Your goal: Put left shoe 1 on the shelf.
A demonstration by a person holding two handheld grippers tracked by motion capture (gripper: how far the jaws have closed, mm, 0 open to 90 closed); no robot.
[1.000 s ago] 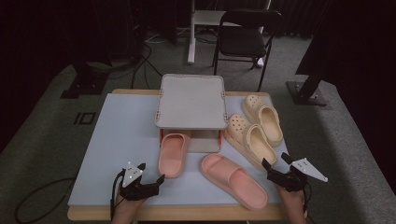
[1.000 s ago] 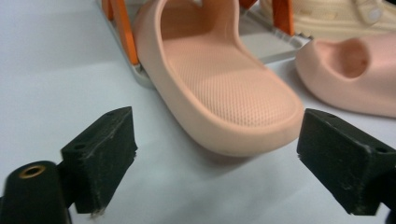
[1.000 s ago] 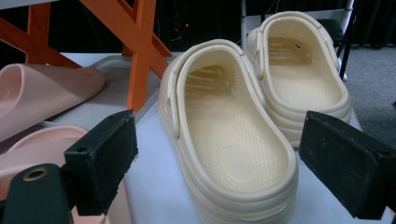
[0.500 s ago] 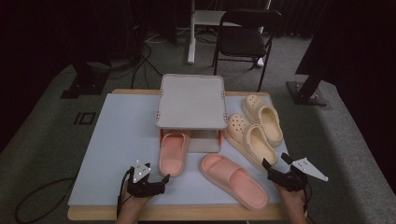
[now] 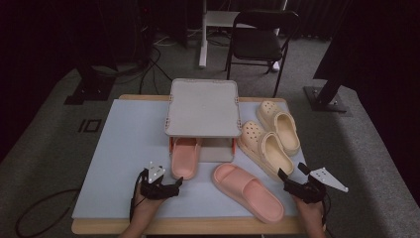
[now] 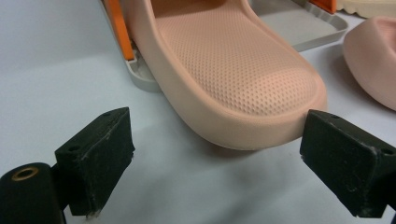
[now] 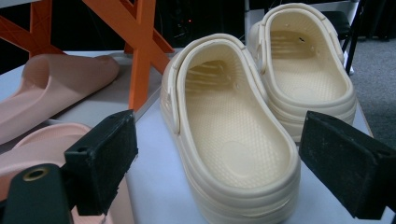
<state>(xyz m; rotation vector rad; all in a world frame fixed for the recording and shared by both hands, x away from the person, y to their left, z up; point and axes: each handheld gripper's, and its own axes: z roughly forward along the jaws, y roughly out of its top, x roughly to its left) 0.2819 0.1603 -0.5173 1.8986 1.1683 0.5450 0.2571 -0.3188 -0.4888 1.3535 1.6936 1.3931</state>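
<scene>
- The left gripper [image 5: 174,185] has its jaws spread wide and gripping nothing; the heel of the pink slipper [image 6: 243,79] lies just ahead of them, squarely between the two pads [image 6: 95,158] in the left gripper view, not yet touched.
- That slipper sits half under the grey rack [image 5: 203,106], toe end tucked into the lower tier, heel sticking out toward the left gripper.
- To do this well, I'd say ease the jaws forward until both pads flank the heel rim, keep them level with the sole, then close evenly; a lopsided bite on that soft, rounded foam could squirt it sideways.
- If the aim is to seat it deeper, push straight along the shoe's length so it clears the orange upright [image 6: 119,28] just left of it.
- The right gripper [image 5: 292,180] is also spread open and holds nothing; the nearer cream clog [image 7: 233,140] lies just beyond its jaws, the second cream clog [image 7: 303,70] behind that.
- The other pink slipper [image 5: 247,191] lies loose on the blue mat [image 5: 124,144] between the two grippers.
- Compared with a second ago, the left gripper has slid in toward the slipper's heel, closing much of the gap; the right gripper looks unmoved, though the high view is small and dim, so a slight shift might escape me. The shoes lie as they did.
</scene>
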